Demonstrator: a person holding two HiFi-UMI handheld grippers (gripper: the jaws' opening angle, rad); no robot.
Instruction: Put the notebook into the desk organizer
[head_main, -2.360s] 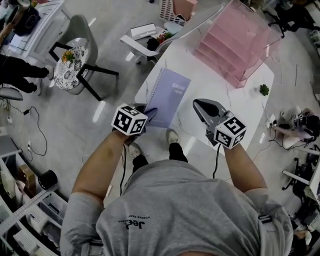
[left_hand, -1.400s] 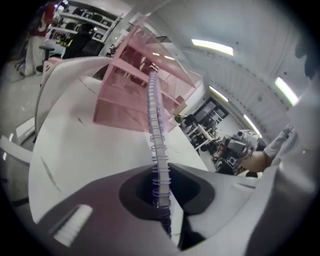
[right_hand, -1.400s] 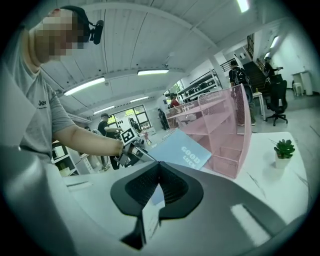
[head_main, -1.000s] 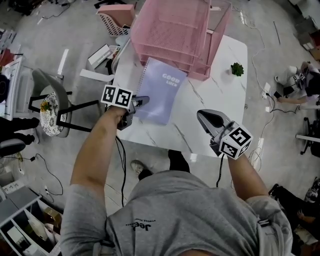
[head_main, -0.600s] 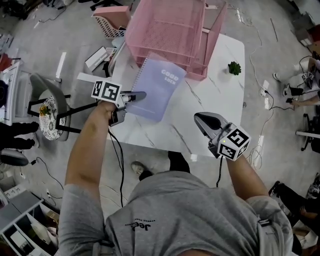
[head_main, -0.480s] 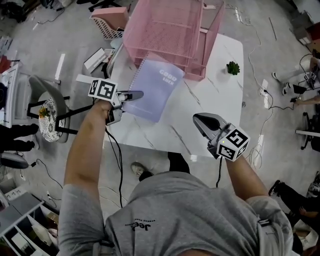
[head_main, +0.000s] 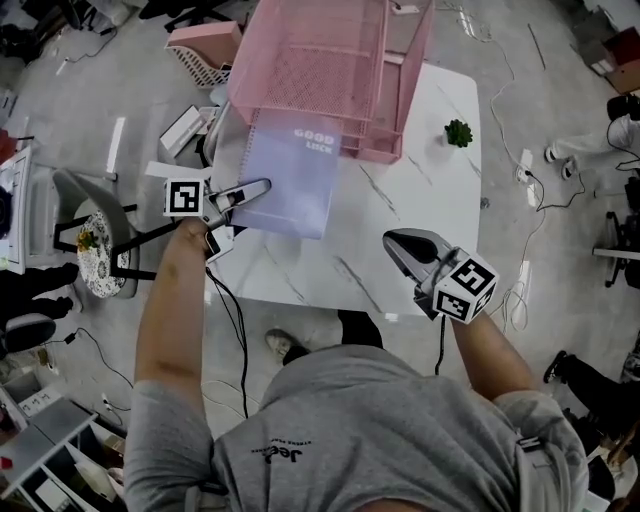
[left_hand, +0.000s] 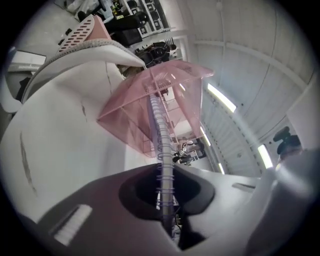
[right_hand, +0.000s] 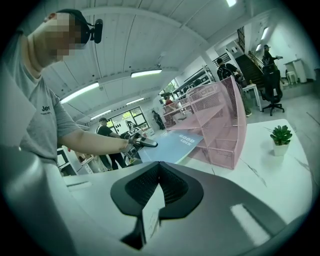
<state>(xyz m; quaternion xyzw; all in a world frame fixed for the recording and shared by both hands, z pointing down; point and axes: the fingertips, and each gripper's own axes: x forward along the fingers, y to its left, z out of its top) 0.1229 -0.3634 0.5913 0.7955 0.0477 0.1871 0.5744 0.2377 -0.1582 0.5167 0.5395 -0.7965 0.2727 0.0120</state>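
My left gripper (head_main: 256, 188) is shut on the near left edge of the lilac spiral notebook (head_main: 290, 178), which it holds tilted above the white table (head_main: 420, 200). The notebook's far edge reaches the lower front of the pink mesh desk organizer (head_main: 325, 60). In the left gripper view the spiral binding (left_hand: 162, 150) runs straight out between the jaws toward the organizer (left_hand: 130, 107). My right gripper (head_main: 398, 243) hangs shut and holds nothing over the table's near right part. Its view shows the notebook (right_hand: 170, 145), the organizer (right_hand: 217, 122) and the left gripper (right_hand: 145, 143).
A small potted plant (head_main: 458, 132) stands on the table right of the organizer. On the floor at the left are a grey chair (head_main: 95, 235), a pink basket (head_main: 205, 45) and white boxes (head_main: 180, 125). Cables trail at the right. People stand far behind.
The left gripper has carried the notebook up and away toward the organizer, and the notebook now lies squarer to its front. The right gripper has hardly moved.
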